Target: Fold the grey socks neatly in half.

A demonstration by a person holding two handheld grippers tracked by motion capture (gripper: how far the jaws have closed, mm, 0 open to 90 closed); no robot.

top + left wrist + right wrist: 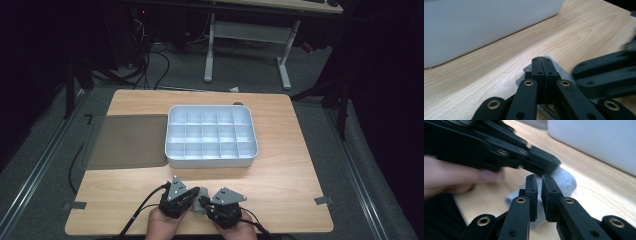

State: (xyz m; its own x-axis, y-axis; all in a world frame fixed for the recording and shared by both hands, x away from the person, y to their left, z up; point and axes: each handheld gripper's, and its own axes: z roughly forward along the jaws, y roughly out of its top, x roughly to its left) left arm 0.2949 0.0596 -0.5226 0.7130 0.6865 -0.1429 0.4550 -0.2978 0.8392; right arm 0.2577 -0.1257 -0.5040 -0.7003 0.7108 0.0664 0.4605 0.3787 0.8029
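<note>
A small grey cloth piece (199, 205) lies near the table's front edge, between my two grippers. In the left gripper view, my left gripper (541, 60) has its jaws pressed together on the near edge of the grey cloth (557, 68). My right gripper (539, 180) has its jaws nearly together, and the grey cloth (566, 178) passes through the thin gap. From above, the left gripper (194, 193) and the right gripper (202, 202) meet tip to tip over the cloth. A hand holds each one.
A white tray with several empty compartments (210, 161) stands mid-table, beyond the grippers; its wall (474, 25) is close ahead. A flat grey mat (127, 140) lies to its left. Bare wood table (290, 195) surrounds the grippers.
</note>
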